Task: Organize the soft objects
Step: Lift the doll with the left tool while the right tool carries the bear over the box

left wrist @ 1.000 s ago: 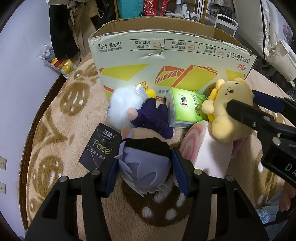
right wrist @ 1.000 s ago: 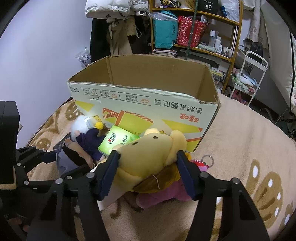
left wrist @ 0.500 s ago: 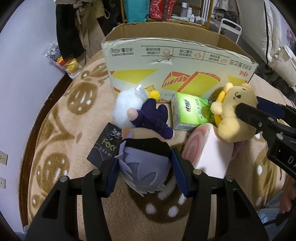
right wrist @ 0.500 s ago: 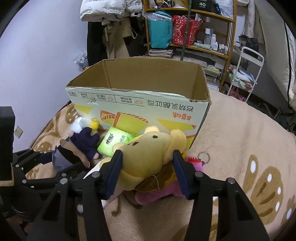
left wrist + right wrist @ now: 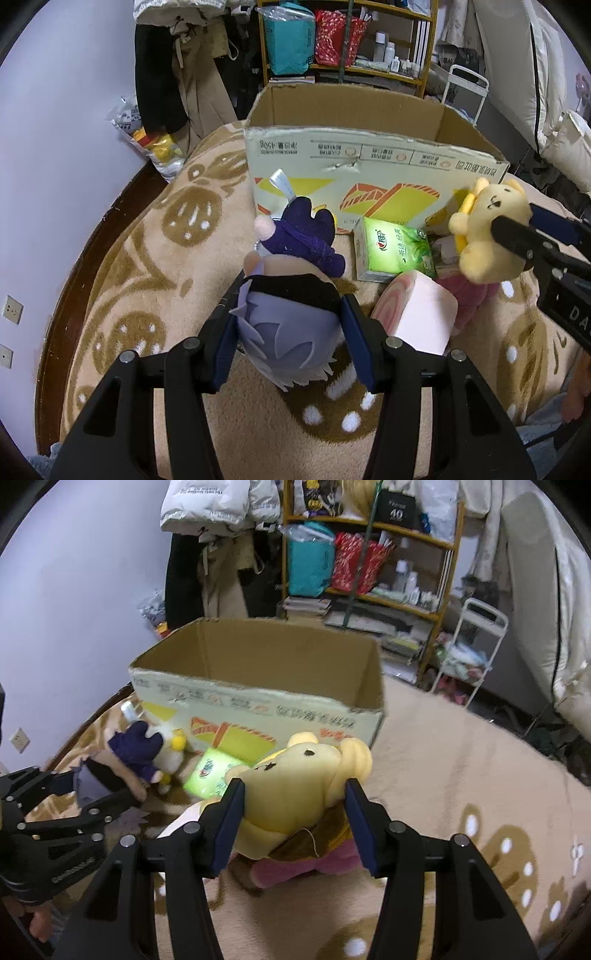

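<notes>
Two plush toys are each gripped, one per hand, just in front of an open cardboard box that stands on a tan patterned blanket. The box looks to be where the soft things are meant to go.

The left gripper is clamped on a doll with pale lilac hair, its blue pads pressing the sides of the round head. The doll's dark navy body points away toward the box wall, so the head gives the firmer, wider part to squeeze.

The right gripper is clamped on a yellow bear plush around its body below the head. The bear's face and ears stick out past the fingertips toward the box, and a pink plush part hangs beneath it. Both toys appear to sit below the box rim, so each likely has to rise over the near wall before it can be let go.

Other items lie on the blanket at the foot of the box: a green tissue pack between the two toys, a pink-and-white roll-shaped cushion just beside the left gripper, and a small white-and-yellow plush against the box wall. A cluttered shelf stands beyond the box.
</notes>
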The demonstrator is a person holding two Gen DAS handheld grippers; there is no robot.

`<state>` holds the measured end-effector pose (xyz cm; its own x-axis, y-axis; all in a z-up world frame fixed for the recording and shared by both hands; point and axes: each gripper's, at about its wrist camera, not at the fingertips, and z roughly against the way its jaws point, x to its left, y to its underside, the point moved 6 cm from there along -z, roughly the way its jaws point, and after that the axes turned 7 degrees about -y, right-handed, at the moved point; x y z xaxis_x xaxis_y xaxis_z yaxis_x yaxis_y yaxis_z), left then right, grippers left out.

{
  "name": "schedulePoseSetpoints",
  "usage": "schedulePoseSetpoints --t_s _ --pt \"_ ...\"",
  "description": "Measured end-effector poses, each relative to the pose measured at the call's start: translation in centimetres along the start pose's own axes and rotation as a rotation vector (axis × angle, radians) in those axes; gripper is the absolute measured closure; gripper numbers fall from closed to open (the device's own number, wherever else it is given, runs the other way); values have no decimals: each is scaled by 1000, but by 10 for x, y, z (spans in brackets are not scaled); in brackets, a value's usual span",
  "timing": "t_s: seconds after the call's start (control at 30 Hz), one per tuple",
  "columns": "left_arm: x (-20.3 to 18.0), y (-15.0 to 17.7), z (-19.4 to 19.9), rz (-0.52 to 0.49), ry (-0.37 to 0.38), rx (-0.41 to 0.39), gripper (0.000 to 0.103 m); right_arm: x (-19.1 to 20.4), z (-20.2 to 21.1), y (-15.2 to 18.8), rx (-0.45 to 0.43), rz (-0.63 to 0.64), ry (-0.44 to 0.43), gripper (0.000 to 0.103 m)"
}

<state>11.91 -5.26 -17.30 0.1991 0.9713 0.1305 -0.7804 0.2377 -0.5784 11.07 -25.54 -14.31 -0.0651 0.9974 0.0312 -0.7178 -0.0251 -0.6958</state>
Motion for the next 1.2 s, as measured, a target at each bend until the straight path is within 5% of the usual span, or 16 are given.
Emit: schedulePoseSetpoints --t_s 0.43,0.67,0.9,1.2 --pt "15 -13 53 45 -24 -184 51 -14 54 -19 -158 -44 37 45" --pt "23 -22 71 70 -40 -284 51 -20 88 -30 -320 -80 43 45" --pt "25 -37 93 77 -32 -409 51 -22 96 -37 -362 -96 39 45" --pt "23 -71 105 61 -21 -463 51 -26 106 -63 -396 -60 49 45"
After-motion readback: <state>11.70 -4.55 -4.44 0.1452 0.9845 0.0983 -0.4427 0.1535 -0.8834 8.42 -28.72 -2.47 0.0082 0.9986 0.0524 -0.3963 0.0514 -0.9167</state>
